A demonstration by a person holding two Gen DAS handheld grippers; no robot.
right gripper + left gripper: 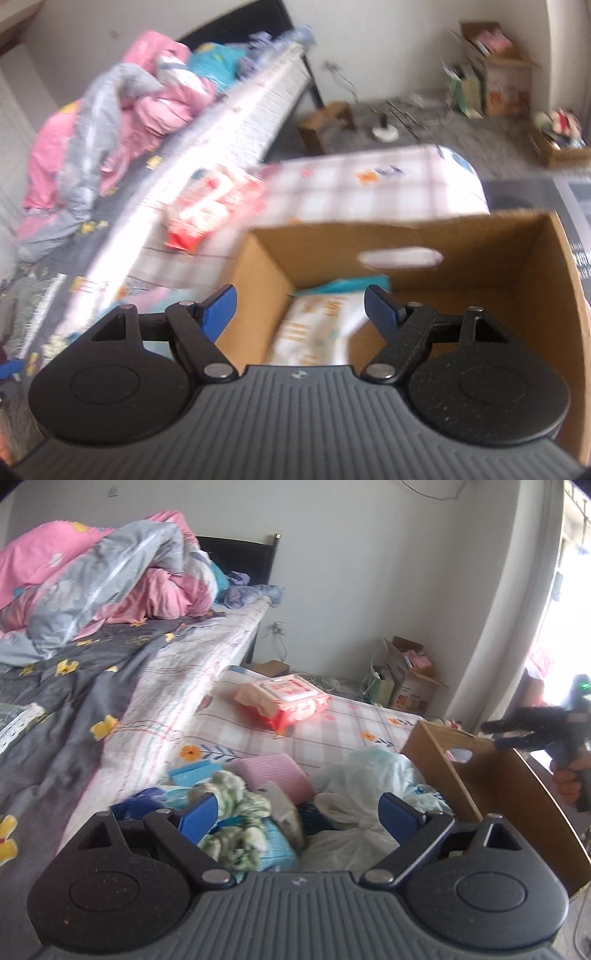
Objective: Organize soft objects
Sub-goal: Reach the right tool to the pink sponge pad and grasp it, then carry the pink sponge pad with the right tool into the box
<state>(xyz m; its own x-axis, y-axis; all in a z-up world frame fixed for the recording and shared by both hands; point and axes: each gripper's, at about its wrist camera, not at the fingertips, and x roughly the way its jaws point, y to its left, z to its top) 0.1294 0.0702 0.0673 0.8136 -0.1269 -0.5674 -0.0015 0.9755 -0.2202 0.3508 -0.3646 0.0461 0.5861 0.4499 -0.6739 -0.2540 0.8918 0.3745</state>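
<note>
Below the left gripper (299, 812), whose jaws stand wide and hold nothing, lies a heap of soft things on the checked sheet (332, 731): a green-and-white cloth (236, 801) toward 9 o'clock, a pink pack (277, 775) at 12, a white plastic bag (354, 823) toward 3. A red-and-white wipes packet (284, 698) rests farther off at 12 o'clock. At 3 o'clock stands the cardboard box (491, 782). The right gripper (299, 310), jaws likewise wide and empty, hangs over that box, where a white printed pack (321, 325) lies against its 9 o'clock wall; this view is blurred.
</note>
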